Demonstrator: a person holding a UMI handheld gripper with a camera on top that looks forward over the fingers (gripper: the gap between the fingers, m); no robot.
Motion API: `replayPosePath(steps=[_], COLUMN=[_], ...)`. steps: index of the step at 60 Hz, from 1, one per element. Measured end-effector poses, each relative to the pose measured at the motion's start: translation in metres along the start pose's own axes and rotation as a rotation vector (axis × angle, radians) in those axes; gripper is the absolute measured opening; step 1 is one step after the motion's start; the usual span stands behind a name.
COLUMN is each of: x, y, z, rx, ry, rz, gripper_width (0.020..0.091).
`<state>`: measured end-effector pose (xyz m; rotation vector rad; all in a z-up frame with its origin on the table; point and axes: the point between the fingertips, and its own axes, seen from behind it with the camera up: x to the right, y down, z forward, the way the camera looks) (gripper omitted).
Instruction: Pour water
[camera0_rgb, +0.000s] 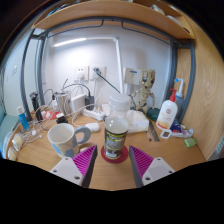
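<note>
The gripper stands spread around the water bottle on the table (mug just left); clamp squarely below the label before lifting.

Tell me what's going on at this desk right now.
A person's handheld gripper is at a water bottle standing on a cluttered wooden desk. The bottle, cap on, stands between the open fingers; no firm grip shows. A white mug stands just to one side of it. Nothing is being poured yet.
</note>
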<state>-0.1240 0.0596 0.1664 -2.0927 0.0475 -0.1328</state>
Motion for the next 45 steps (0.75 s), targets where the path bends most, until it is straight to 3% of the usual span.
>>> replayPosePath(steps=[11,28,45], x=[0.003,-0.008,-0.009], y=[-0.007,-0.042,-0.049], z=[-0.086,-0.171,-0.208], rx=[-0.056,-0.012,0.012], ry=[0.007,0.023,0.024], rz=[0.048,0.091,0.107], gripper_width=[0.0619,0.0618,0.062])
